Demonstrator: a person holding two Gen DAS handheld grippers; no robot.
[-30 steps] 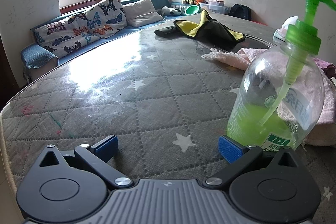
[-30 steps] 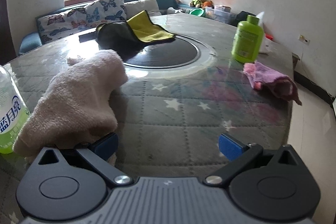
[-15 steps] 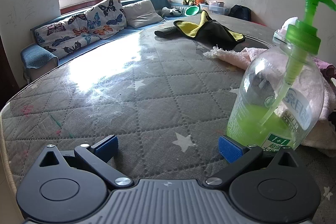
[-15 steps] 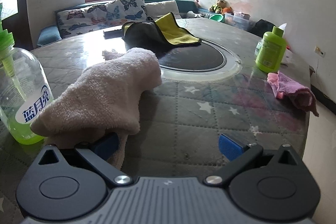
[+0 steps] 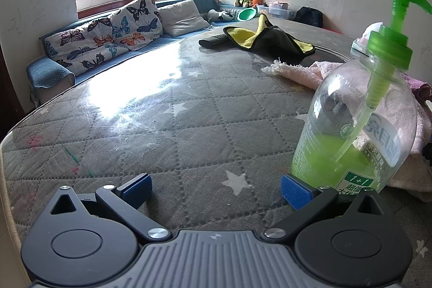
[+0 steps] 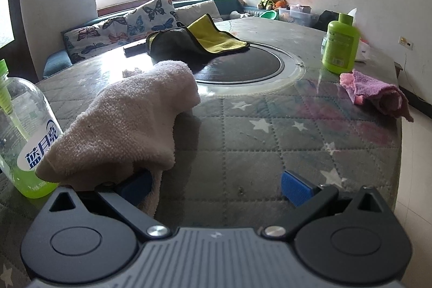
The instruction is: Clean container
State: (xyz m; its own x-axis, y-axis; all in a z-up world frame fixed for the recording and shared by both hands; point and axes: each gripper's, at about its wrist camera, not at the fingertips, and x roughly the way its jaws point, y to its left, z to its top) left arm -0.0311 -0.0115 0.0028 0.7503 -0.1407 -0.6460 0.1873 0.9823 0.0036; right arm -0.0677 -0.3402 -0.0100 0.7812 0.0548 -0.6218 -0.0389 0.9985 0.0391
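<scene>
Upright, clear pump bottle [image 5: 356, 126], green liquid low, beside pink towel [image 6: 129, 126]; left hand-held gripper [image 5: 216, 186] and right hand-held gripper [image 6: 216, 186] wide open, empty.

Two low wrist views looking across the table [image 5: 167, 126]
Both are sharing the pump bottle [image 5: 356, 131] and pink towel [image 6: 129, 126] close up.

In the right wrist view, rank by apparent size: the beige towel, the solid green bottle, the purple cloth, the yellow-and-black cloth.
1. beige towel, though nearest the camera, which inflates it
2. yellow-and-black cloth
3. purple cloth and solid green bottle: too alike to rank
</scene>
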